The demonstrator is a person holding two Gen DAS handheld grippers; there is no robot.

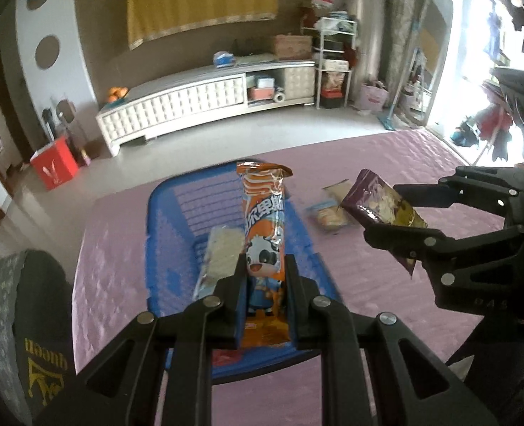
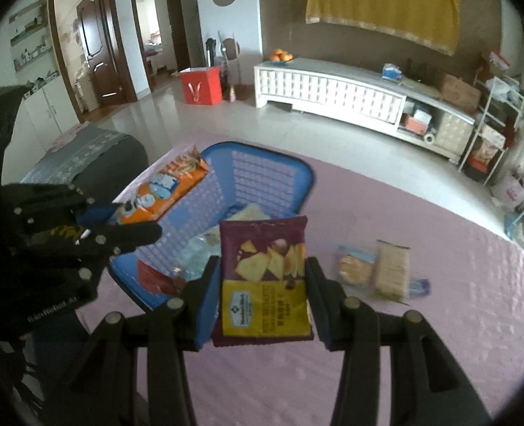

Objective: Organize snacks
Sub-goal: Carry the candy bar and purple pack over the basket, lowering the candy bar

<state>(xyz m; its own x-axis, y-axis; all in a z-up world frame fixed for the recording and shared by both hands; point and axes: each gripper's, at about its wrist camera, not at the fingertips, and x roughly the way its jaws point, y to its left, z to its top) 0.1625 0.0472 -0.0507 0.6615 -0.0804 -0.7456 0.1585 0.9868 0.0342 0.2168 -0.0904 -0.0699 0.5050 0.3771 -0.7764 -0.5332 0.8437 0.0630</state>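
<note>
From my left wrist camera, the left gripper (image 1: 265, 266) is clamped tight on a long orange snack packet (image 1: 265, 234) printed with a cartoon cow; the packet runs straight out ahead between the two fingers (image 1: 236, 284), its far crimped end sticking up well past the tips. Directly under and beyond this gripper sits the blue basket (image 1: 162, 213) on the pink quilted cover (image 1: 386, 319), and just left of my fingers a pale clear-wrapped snack (image 1: 223, 248) lies inside it. Off to the right of the tool I see the right gripper (image 1: 400, 213), side-on, holding a purple and yellow chip bag (image 1: 379, 202). Past that bag, two small cracker packs (image 1: 329, 209) lie on the cover outside the basket, blurred. At the left edge a dark cushion with gold lettering (image 1: 45, 337) fills the corner

From my right wrist camera, the right gripper (image 2: 262, 266) has its jaws partly apart, with the chip bag (image 2: 263, 277) held upright between the blue pads (image 2: 208, 301), its edges against both. Ahead and slightly left of the tips is the basket (image 2: 297, 177), with a few wrapped snacks (image 2: 205, 248) lying in its bottom. To the far left the left gripper (image 2: 134, 227) holds the orange packet (image 2: 166, 191) over the basket's near left rim. To the right of my fingers the two cracker packs (image 2: 379, 269) lie side by side on the cover (image 2: 439, 319), near the bag but apart from it
</note>
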